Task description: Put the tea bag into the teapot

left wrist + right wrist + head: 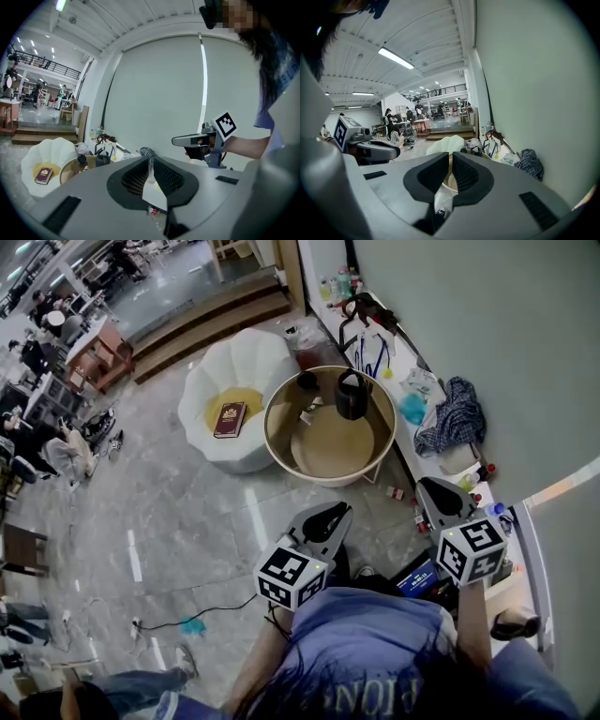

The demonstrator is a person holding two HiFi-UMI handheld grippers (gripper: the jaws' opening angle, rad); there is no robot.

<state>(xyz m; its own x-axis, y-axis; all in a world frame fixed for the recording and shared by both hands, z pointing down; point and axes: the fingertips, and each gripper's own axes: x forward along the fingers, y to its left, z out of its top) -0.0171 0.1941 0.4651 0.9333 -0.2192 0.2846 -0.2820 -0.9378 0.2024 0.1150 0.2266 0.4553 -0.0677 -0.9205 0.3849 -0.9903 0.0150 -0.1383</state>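
Note:
A black teapot [352, 395] stands on the far side of a round tan table [281, 442], with a small black lid [307, 381] to its left. A small white item [307, 414] lying near the pot may be the tea bag. Both grippers are held close to my body, well short of the table. My left gripper [330, 512] has its jaws together with nothing between them [150, 157]. My right gripper [433, 491] shows only a thin slit between its jaws, also with nothing in it [451, 157]. The teapot [102, 158] appears small and far off in the left gripper view.
A white shell-shaped chair [211, 381] with a yellow cushion and a dark red book [230, 418] stands left of the table. A cluttered ledge with a checked cloth [455, 418] runs along the wall on the right. A cable [187, 620] lies on the floor.

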